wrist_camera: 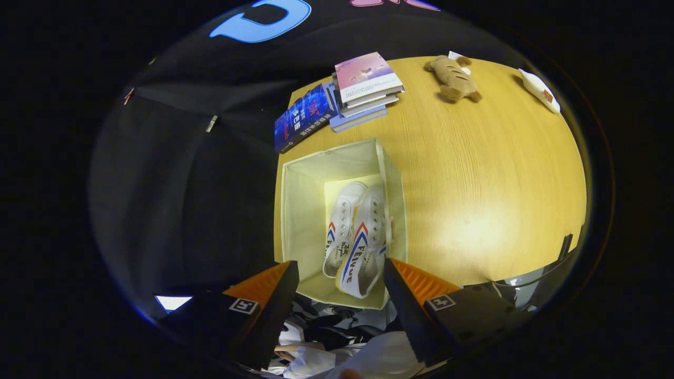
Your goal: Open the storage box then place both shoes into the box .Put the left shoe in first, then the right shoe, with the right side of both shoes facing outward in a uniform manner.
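lying in the storage box (pixel 300 205) (lid off), both shoes (pixel 358 237) ahead of spread, empty jaws.

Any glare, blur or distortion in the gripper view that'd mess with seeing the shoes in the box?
Gripper view: strong fisheye bending of the table edges; a bright glare patch on the wood right of the storage box; both shoes inside are sharp and evenly lit; booth surroundings dark; the open gripper fingers close to the lens, empty, just before the box's near wall.

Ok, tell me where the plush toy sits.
In the gripper view, the plush toy lies at the table's far edge, beyond the open jaws, right of the books.
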